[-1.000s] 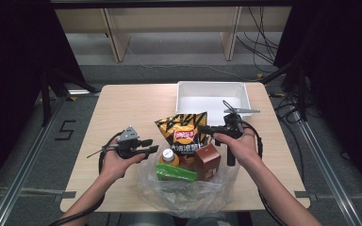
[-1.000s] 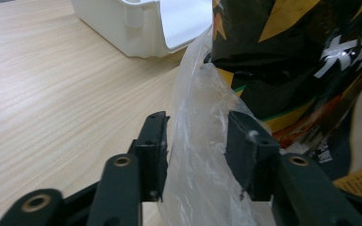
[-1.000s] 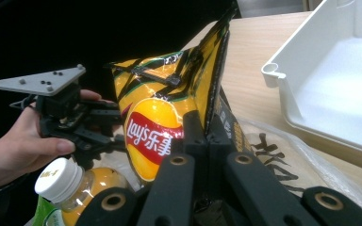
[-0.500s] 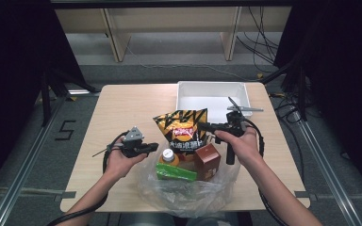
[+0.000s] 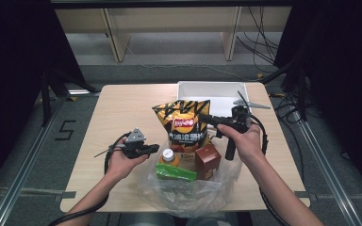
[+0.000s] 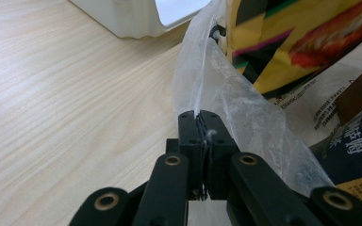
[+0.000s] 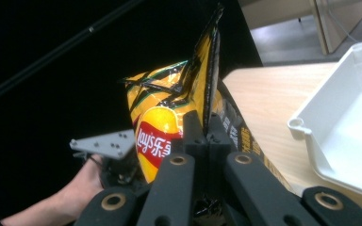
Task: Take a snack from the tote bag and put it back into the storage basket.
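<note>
Unpacking: yellow-black crisp bag (image 5: 185, 123) was half lifted from clear plastic bag (image 5: 188, 190).
Left gripper (image 6: 202, 123): jaws had just closed, pinching the plastic bag's rim.
Right gripper (image 7: 202, 129): clamped on crisp bag's edge.
Remaining: bottle (image 5: 168, 156), brown carton (image 5: 208, 159); white tray (image 5: 212, 90) was unfilled.

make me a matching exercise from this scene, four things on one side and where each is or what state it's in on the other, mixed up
Things:
1. chip bag
2. plastic bag
3. white tray
4. brown carton

States:
A. empty, at the far edge of the table
B. standing inside the plastic bag
C. edge pinched by the left claw
D. side edge gripped by the right claw

Pairs: 1-D, 2-C, 3-A, 4-B
</note>
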`<move>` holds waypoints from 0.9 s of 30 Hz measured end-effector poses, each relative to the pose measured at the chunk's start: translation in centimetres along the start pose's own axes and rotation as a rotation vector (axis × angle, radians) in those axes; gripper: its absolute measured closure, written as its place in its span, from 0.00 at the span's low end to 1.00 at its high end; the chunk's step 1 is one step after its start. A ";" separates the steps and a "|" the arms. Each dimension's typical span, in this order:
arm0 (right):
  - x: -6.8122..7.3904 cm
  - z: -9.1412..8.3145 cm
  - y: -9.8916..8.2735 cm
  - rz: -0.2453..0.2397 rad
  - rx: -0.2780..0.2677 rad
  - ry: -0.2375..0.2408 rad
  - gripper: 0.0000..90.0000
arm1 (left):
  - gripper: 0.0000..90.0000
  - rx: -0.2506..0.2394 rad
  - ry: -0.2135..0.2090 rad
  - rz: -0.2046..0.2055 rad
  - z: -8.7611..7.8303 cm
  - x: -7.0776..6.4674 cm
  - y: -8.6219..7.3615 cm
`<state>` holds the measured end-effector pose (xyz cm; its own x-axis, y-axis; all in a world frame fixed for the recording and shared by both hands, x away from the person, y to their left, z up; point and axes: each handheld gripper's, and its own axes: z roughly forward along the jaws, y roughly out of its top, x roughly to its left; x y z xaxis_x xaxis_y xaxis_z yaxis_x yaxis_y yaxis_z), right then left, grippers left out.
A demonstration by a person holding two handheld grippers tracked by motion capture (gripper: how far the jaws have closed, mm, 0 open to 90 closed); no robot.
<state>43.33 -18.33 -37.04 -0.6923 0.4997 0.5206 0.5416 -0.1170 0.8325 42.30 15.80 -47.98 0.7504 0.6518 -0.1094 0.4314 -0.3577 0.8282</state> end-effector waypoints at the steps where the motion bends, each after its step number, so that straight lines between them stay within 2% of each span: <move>1: 0.1 0.0 0.1 0.001 -0.009 0.007 1.00 | 0.97 0.003 0.001 0.000 0.0 0.0 0.0; 3: 0.6 -0.2 0.3 0.039 -0.018 0.013 1.00 | 0.97 0.004 0.005 -0.008 0.0 -0.1 0.0; 4: 0.4 -0.2 0.4 0.007 -0.031 0.012 1.00 | 0.97 0.002 0.004 -0.008 0.0 -0.1 0.0; 5: 0.6 -0.2 0.5 0.020 -0.036 0.014 1.00 | 0.97 0.009 0.009 -0.006 0.0 -0.1 0.0; 6: 0.6 -0.2 0.6 0.004 -0.046 0.018 1.00 | 0.97 0.000 0.007 0.005 0.0 -0.1 0.0; 7: 0.8 -0.2 0.7 0.010 -0.054 0.022 1.00 | 0.97 0.001 0.007 0.011 0.0 -0.1 0.1; 8: 1.0 -0.2 0.7 0.026 -0.053 0.023 1.00 | 0.96 0.001 0.006 0.009 0.0 -0.2 0.1; 11: 1.0 0.0 0.9 -0.002 -0.071 0.033 1.00 | 0.96 0.000 0.005 0.008 0.0 -0.2 0.1; 17: 1.2 -0.2 1.3 -0.007 -0.090 0.035 1.00 | 0.94 -0.002 0.015 0.005 0.0 -0.2 0.0; 24: 1.3 -0.7 2.0 0.000 -0.115 0.037 1.00 | 0.93 0.003 0.007 -0.012 0.1 -0.3 0.0; 27: 1.4 -0.9 2.3 -0.001 -0.128 0.033 1.00 | 0.92 0.003 0.005 -0.005 0.1 -0.3 0.0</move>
<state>43.13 -18.71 -34.25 -0.7095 0.4715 0.5238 0.4769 -0.2260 0.8494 42.16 15.57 -48.05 0.7455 0.6572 -0.1109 0.4366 -0.3559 0.8262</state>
